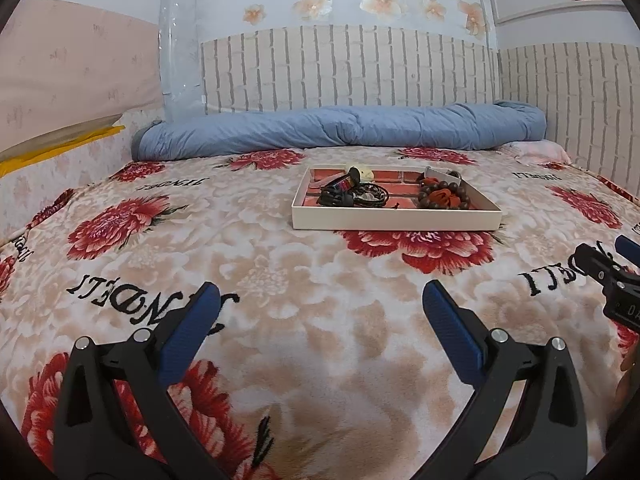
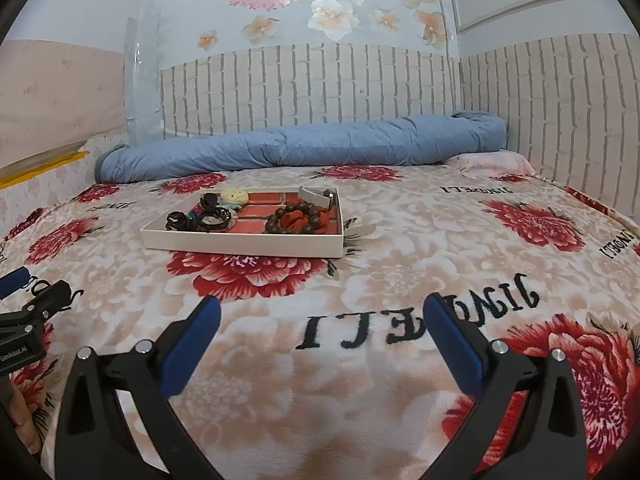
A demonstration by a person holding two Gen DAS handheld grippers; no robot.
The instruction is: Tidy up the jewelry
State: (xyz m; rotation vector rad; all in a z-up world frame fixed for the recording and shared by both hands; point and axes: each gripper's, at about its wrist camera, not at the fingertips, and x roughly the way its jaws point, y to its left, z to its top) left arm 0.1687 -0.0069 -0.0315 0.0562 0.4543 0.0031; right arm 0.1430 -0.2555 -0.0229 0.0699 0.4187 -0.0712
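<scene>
Left wrist view: both grippers idle above floral bed.
Left gripper jaws spread, empty; white tray of jewelry toward the bed's far edge, near blue quilt; right gripper jaws spread, empty.

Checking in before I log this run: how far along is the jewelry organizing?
All the jewelry in view sits in the white tray: the wooden bead bracelet on its right side, dark tangled pieces on its left. Nothing is in hand: left gripper and right gripper are open, short of the tray. Any remaining sorting isn't visible.
</scene>
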